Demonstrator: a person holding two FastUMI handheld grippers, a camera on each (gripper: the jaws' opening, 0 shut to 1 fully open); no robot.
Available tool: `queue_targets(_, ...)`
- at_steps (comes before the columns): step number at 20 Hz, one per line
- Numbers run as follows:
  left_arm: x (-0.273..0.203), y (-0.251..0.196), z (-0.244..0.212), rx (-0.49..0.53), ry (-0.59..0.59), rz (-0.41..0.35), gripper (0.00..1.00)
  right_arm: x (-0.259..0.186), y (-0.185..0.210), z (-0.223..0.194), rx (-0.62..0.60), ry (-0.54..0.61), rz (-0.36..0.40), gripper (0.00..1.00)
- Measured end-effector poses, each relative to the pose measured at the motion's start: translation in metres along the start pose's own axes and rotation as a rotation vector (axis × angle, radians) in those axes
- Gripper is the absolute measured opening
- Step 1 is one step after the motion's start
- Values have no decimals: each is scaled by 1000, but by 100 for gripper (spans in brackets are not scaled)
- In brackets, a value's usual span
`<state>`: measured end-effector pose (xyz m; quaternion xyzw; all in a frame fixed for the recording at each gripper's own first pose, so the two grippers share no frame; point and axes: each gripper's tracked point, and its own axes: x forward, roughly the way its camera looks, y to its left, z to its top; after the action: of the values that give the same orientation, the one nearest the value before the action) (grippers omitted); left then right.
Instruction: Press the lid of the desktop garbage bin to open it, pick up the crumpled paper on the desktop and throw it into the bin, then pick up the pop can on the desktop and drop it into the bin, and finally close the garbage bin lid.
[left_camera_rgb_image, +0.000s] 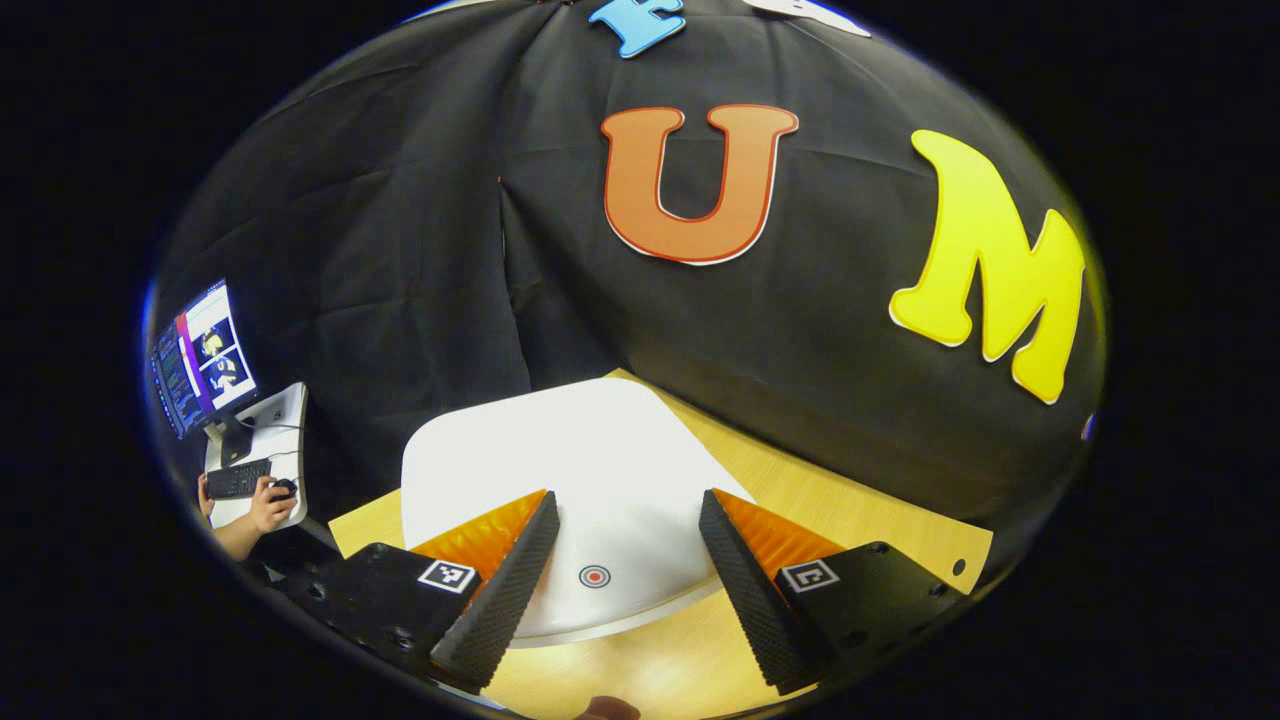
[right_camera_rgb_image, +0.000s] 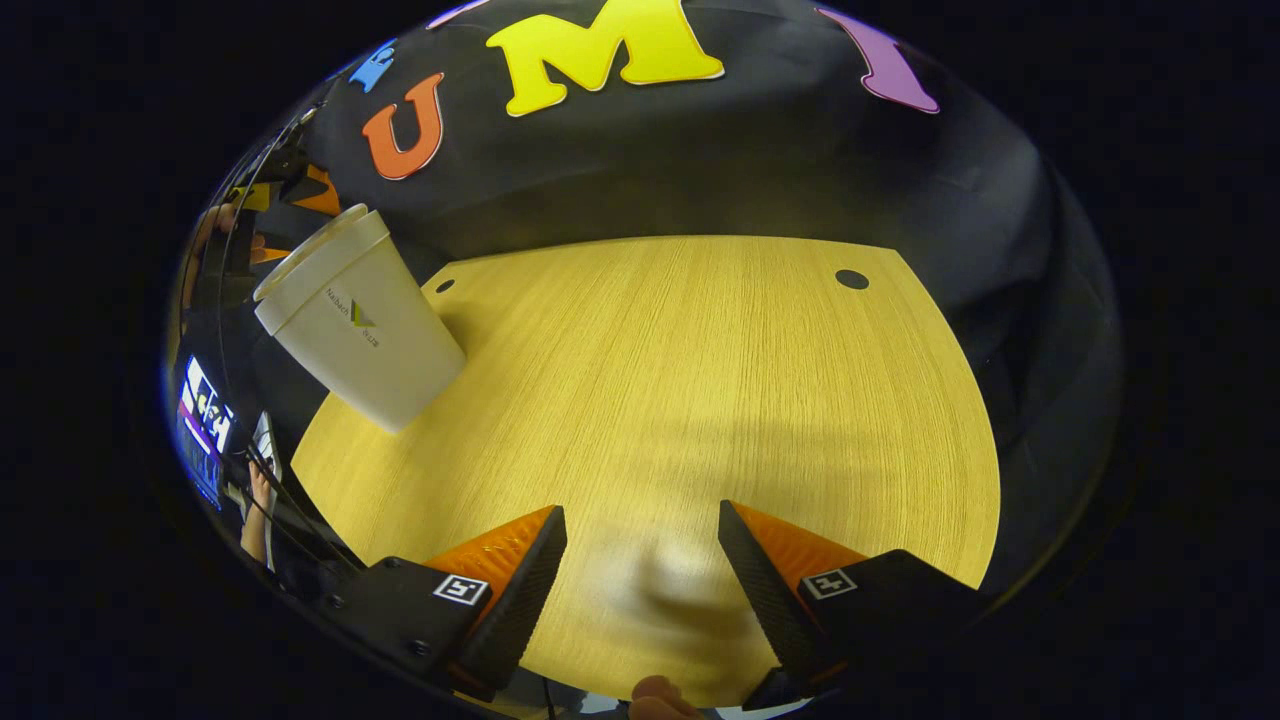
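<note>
Your left gripper (left_camera_rgb_image: 625, 560) hangs over the white bin lid (left_camera_rgb_image: 560, 450), fingers spread apart and holding nothing; the lid lies flat and shut, directly ahead of and below the fingertips; the small red ring mark (left_camera_rgb_image: 594, 576) sits between the two fingers, near the lid's front edge, which I judge to be the press point.

Your right gripper (right_camera_rgb_image: 640, 580) is likewise spread and empty, over the bare wooden desktop (right_camera_rgb_image: 700, 380); in the right gripper view the white garbage bin (right_camera_rgb_image: 360, 320) stands well apart, up and to the left, tapering downward, its lid shut.

Judgement: the left hand is the nearer by far; a straight downward press on the ring mark appears to be what opens it; crumpled paper and pop can cannot be located from here.
</note>
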<state>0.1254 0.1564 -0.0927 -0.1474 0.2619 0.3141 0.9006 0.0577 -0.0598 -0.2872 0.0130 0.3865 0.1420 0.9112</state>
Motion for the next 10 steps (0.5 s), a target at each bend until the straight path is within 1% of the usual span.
queue_targets(1,-2,2,-5,-3,20,15,95,2,-3,0,7,1,7,97)
queue_targets(2,3,4,0,16,-4,25,95,4,-6,2,22,0,15,97)
queue_targets(4,3,4,-4,19,-1,46,95,10,-11,6,44,-3,28,97)
queue_targets(6,3,1,-5,-2,-1,49,95,15,-14,10,50,-2,48,97)
queue_targets(9,6,4,-10,18,27,56,95,25,-22,13,71,-8,72,97)
queue_targets(10,6,4,-9,14,20,66,95,29,-21,13,82,-1,83,98)
